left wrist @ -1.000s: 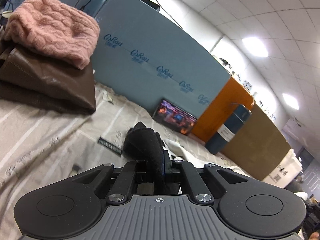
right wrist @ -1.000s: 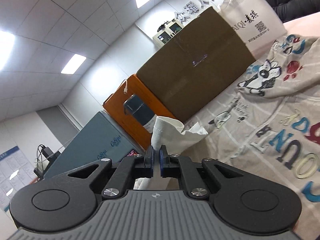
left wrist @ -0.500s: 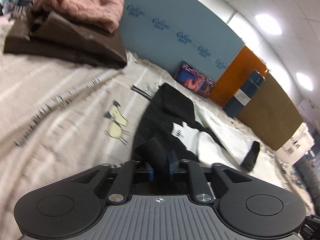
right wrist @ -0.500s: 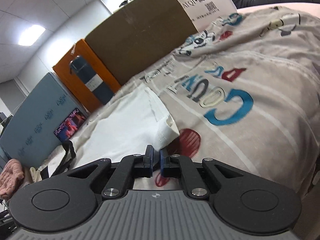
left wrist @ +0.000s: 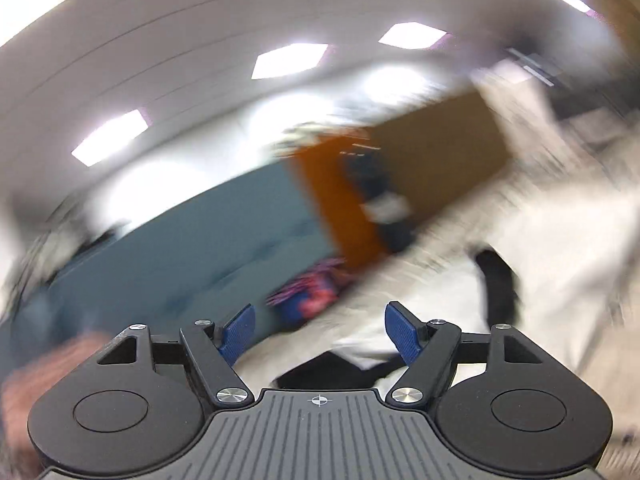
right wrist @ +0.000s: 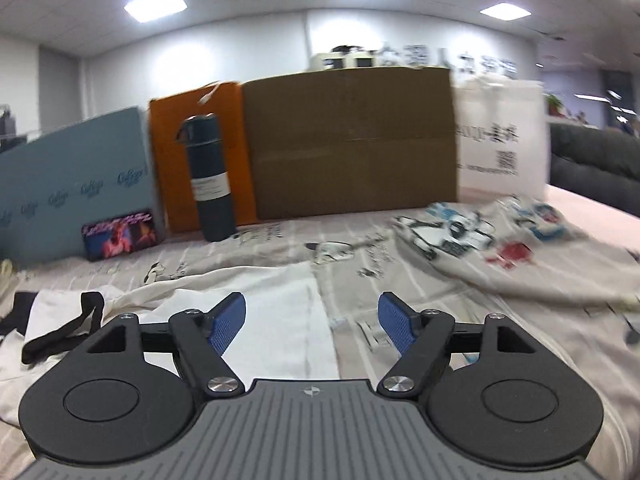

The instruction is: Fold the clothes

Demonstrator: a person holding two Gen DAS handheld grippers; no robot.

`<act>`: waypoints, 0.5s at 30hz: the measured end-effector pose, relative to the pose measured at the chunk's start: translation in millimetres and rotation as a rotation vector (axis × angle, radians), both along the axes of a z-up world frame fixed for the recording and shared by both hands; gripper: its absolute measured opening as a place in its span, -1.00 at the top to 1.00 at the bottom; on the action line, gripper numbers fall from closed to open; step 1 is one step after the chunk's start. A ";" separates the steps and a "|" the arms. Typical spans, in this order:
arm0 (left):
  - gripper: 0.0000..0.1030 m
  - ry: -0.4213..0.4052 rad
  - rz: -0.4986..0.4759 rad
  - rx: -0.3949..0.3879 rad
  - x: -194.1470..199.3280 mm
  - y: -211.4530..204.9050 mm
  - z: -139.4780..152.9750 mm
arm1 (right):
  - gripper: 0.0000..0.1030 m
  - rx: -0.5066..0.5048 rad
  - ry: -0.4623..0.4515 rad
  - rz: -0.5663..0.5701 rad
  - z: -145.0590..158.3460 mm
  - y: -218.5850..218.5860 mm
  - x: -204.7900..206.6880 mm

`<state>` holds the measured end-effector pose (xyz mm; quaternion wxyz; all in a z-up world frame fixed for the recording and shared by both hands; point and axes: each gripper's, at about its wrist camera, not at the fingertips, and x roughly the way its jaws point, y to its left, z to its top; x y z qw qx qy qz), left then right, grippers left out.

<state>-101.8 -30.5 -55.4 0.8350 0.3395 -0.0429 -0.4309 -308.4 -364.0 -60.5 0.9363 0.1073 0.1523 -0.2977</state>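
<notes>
A white garment with black trim [right wrist: 276, 320] lies flat on the printed bedsheet [right wrist: 400, 276], spread from the left edge to the middle of the right wrist view. My right gripper [right wrist: 312, 326] hovers just above its near edge, jaws opening, blue pads apart and nothing between them. The left wrist view is heavily blurred and tilted; the same white and black garment [left wrist: 432, 320] shows below and ahead of my left gripper [left wrist: 320, 334], whose jaws are also opening with nothing pinched.
Along the back stand a blue foam board [right wrist: 72, 184], an orange box [right wrist: 192, 136], a dark bottle [right wrist: 210, 176], a brown carton [right wrist: 348, 140] and a white bag [right wrist: 500, 140]. A printed cloth [right wrist: 520, 252] lies bunched at right. A pink blur [left wrist: 36, 376] sits at left.
Both grippers let go: the left released the black part of the garment, the right released the white edge. Both wrists rolled toward level, and the garment now lies on the sheet.
</notes>
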 end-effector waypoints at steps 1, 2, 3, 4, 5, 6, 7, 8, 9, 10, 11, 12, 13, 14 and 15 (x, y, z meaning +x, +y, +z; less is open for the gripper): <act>-0.43 -0.016 -0.064 0.080 0.4 -9.6 -3.8 | -0.41 -0.001 0.011 0.022 1.3 -6.0 10.2; -0.43 -0.027 -0.113 0.154 0.7 -18.7 -7.7 | -0.41 0.003 0.026 0.041 1.3 -12.6 20.1; -0.43 -0.049 -0.146 0.219 0.1 -27.6 -12.4 | -0.42 0.008 0.043 0.057 0.4 -19.3 29.7; -0.43 -0.075 -0.174 0.273 0.1 -35.6 -17.1 | -0.44 0.012 0.065 0.076 -1.1 -25.9 39.3; -0.43 -0.100 -0.202 0.325 0.3 -43.4 -21.8 | -0.46 0.015 0.091 0.093 -3.8 -32.4 48.7; -0.43 -0.110 -0.222 0.361 0.1 -50.0 -25.9 | -0.46 0.015 0.115 0.103 -7.4 -38.8 57.6; -0.42 -0.107 -0.239 0.389 0.8 -57.5 -28.1 | -0.46 0.014 0.142 0.113 -10.8 -44.9 66.6; -0.42 -0.103 -0.259 0.406 2.0 -63.8 -29.4 | -0.46 0.007 0.171 0.123 -14.2 -50.7 74.9; -0.42 -0.103 -0.279 0.408 3.0 -67.7 -30.5 | -0.46 -0.003 0.197 0.133 -17.6 -56.2 82.8; -0.42 -0.103 -0.298 0.408 4.1 -71.3 -31.6 | -0.47 -0.010 0.220 0.145 -20.3 -61.7 91.3; -0.40 -0.103 -0.318 0.409 5.1 -75.0 -32.6 | -0.51 -0.014 0.239 0.162 -22.9 -67.7 99.7; -0.38 -0.086 -0.326 0.399 8.5 -78.6 -32.5 | -0.54 -0.017 0.258 0.178 -25.6 -73.8 108.0; -0.24 -0.065 -0.332 0.388 12.2 -82.3 -32.2 | -0.55 -0.016 0.272 0.190 -27.8 -80.2 115.9; -0.07 -0.031 -0.334 0.378 16.1 -85.7 -30.9 | -0.58 -0.004 0.278 0.200 -29.8 -87.4 124.0; 0.40 0.007 -0.336 0.371 21.2 -88.0 -29.0 | -0.59 0.015 0.276 0.212 -31.8 -95.4 131.8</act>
